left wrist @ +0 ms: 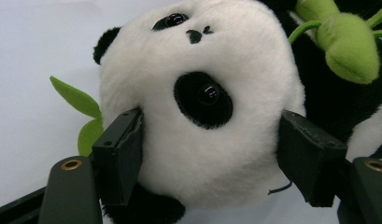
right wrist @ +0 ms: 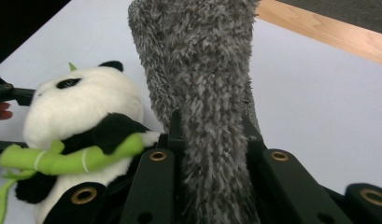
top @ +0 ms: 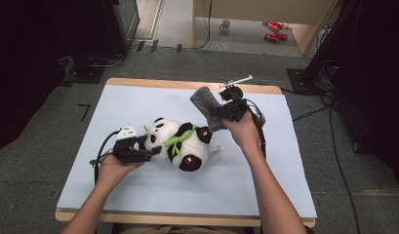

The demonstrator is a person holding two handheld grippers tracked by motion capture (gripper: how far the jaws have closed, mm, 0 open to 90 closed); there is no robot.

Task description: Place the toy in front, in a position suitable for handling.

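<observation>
One plush panda (top: 180, 141) on the table (top: 138, 190), left gripper (top: 141, 151) clamped on its head, right gripper (top: 221, 111) grasping one grey fuzzy sock (top: 204, 100), one green bamboo stalk (top: 180, 139) on panda's chest

Plush panda (top: 180, 141), shaggy grey cloth (right wrist: 202, 93)

Centre of table (top: 138, 105) obstructed by plush panda (top: 180, 141). Grey fuzzy cloth (top: 205, 102) hangs just beyond it, right of centre. Passage open along near edge, far-left corner and right margin of the blue surface.
</observation>
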